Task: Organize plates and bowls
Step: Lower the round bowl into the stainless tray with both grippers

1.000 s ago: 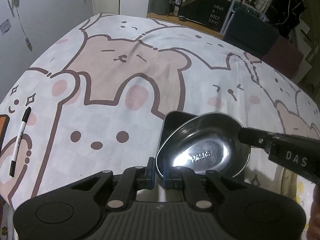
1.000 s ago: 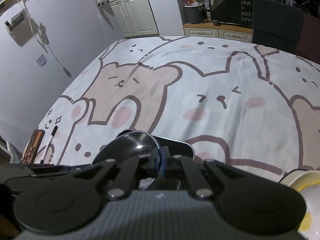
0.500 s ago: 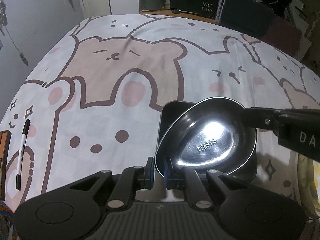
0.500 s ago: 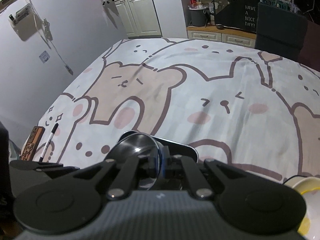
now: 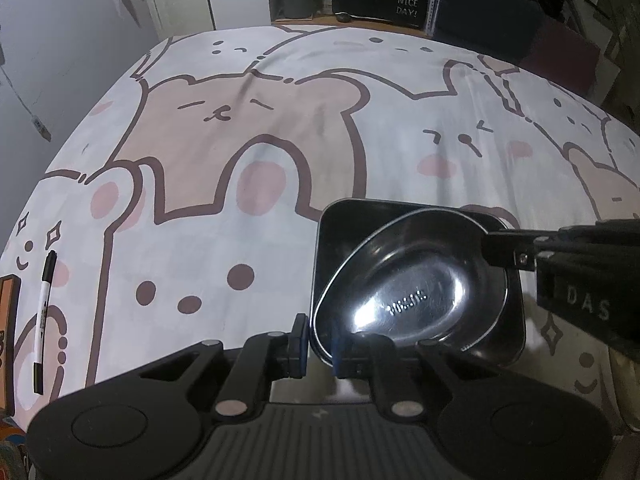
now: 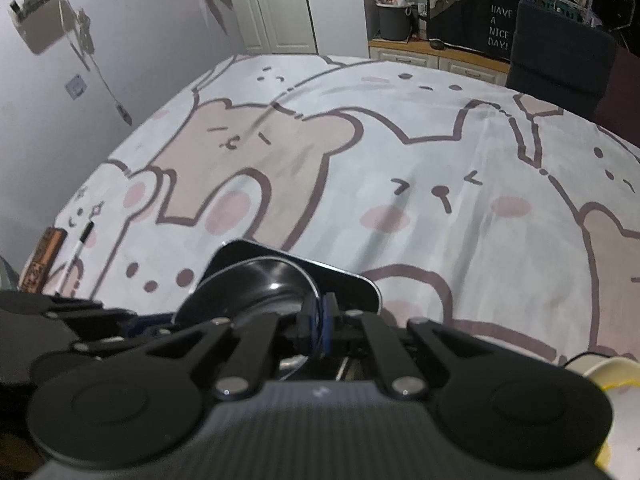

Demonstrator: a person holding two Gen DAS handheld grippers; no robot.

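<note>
A shiny steel bowl [image 5: 408,280] sits tilted in a black square plate [image 5: 344,224] on the bear-print tablecloth. My left gripper [image 5: 321,346] is at the bowl's near rim. Its jaws are opening, the rim stands between the pads, and a small gap shows beside it. My right gripper [image 5: 490,246] reaches in from the right and is shut on the bowl's far-right rim. In the right wrist view that gripper [image 6: 319,326] pinches the thin rim of the steel bowl [image 6: 256,284] above the black plate [image 6: 352,284].
A black-and-white marker pen [image 5: 43,320] lies near the table's left edge beside an orange-brown object [image 5: 8,340]. A white and yellow bowl [image 6: 612,400] stands at the right. A dark chair [image 5: 480,12] is behind the table's far edge.
The left jaws have parted slightly around the bowl's rim. The bowl has settled lower into the black plate. The right gripper keeps its hold on the rim.
</note>
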